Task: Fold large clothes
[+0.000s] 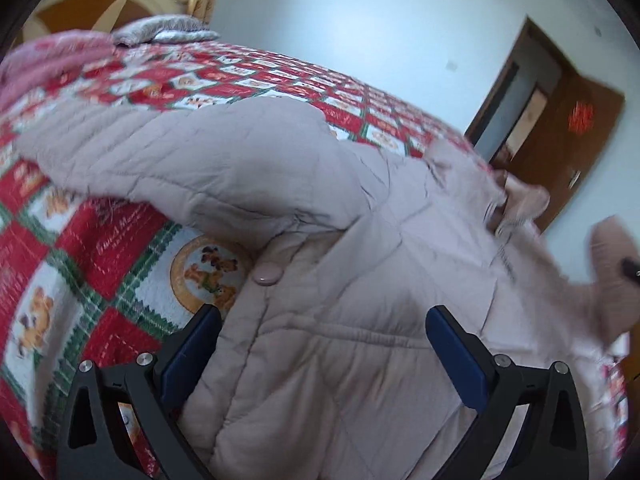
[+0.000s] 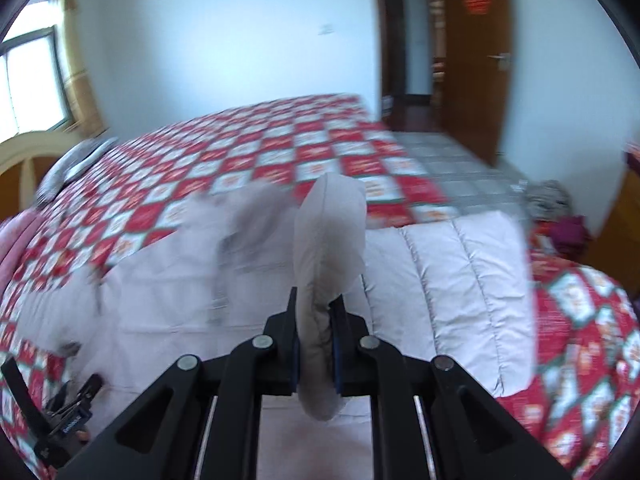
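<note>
While your right hand-held gripper [image 2: 315, 344] pinches a thick roll of the pale grey-pink quilted puffer coat [image 2: 448, 280] between its blue pads, the fold depends on a narrow bite: the padded fabric bulges out above and below the jaws, and slick, springy filling like this looks likely to creep free if you swing it hard. Judging by the blur over the lifted part, it is in fast motion, so a slip could drop the flap short and leave the fold crooked. Your left hand-held gripper [image 1: 323, 354] stands wide open, its fingers straddling the coat's body without pressing on it, so nothing pins the garment; a pull from the right could drag the whole coat across the bed rather than fold it.

The coat lies spread on the red, white and green checked bedspread with bear prints [image 1: 80, 264], one sleeve [image 1: 168, 160] bent over its front near a round pale snap button [image 1: 267, 273]. That sleeve may get trapped beneath the fold.

Farther off, a crumpled pink cloth [image 1: 44, 64] and a grey pillow [image 1: 160, 28] sit near the curved wooden headboard [image 1: 100, 0], well apart from the coat. A brown wooden door [image 2: 476, 60] stands open beyond the bed's far edge. Nothing blocks the bedspread beyond the coat.
</note>
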`<move>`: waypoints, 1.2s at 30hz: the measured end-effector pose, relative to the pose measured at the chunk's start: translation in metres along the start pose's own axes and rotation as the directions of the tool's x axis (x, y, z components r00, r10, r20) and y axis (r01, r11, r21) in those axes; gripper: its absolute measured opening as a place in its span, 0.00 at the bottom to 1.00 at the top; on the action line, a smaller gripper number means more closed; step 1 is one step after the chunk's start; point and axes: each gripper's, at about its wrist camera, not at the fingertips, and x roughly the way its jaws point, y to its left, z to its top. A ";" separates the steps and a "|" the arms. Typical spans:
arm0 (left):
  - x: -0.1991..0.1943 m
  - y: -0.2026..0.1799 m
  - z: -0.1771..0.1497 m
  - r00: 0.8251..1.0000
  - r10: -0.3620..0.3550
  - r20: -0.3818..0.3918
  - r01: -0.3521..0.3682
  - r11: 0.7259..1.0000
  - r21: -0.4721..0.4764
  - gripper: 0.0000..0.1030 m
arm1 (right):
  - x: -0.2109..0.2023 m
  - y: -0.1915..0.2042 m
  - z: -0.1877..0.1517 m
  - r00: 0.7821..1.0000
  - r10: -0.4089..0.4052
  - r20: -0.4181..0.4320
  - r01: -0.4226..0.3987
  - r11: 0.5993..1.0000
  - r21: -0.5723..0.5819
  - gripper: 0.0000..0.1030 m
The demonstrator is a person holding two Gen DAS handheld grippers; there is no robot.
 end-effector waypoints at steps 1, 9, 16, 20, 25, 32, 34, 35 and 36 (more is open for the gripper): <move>0.000 0.001 0.000 1.000 -0.010 0.006 0.010 1.000 -0.012 0.99 | 0.008 0.013 -0.002 1.000 0.024 -0.013 -0.025 1.000 -0.016 0.14; 0.003 0.000 0.001 1.000 -0.006 0.011 0.006 1.000 0.001 0.99 | 0.063 0.101 -0.023 0.972 0.180 -0.153 -0.194 0.978 -0.080 0.14; 0.004 0.002 0.000 1.000 -0.019 0.017 0.019 1.000 -0.005 0.99 | 0.095 0.127 -0.036 0.938 0.262 -0.228 -0.286 0.955 -0.083 0.20; 0.006 0.001 0.001 1.000 -0.018 0.015 0.018 1.000 0.000 0.99 | 0.087 0.125 -0.034 0.891 0.402 -0.212 -0.419 0.907 -0.040 0.78; 0.006 0.002 0.001 1.000 -0.015 0.011 0.015 1.000 0.002 0.99 | 0.027 0.074 -0.008 0.899 0.438 0.015 -0.439 0.899 0.009 0.79; 0.008 0.001 0.001 1.000 -0.005 0.006 0.005 1.000 0.007 0.99 | 0.023 -0.052 -0.004 0.996 -0.089 0.015 0.085 0.982 0.167 0.32; 0.009 0.000 0.001 1.000 0.000 0.004 0.000 1.000 0.010 0.99 | 0.040 -0.082 -0.020 0.977 -0.203 -0.058 0.210 0.961 0.178 0.32; 0.009 0.000 0.001 1.000 0.003 0.002 -0.003 1.000 0.012 0.99 | 0.048 -0.090 -0.027 0.968 -0.234 -0.088 0.247 0.952 0.181 0.32; 0.010 0.000 0.001 1.000 0.007 -0.001 -0.007 1.000 0.014 0.99 | 0.057 -0.102 -0.037 0.959 -0.258 -0.115 0.277 0.942 0.192 0.31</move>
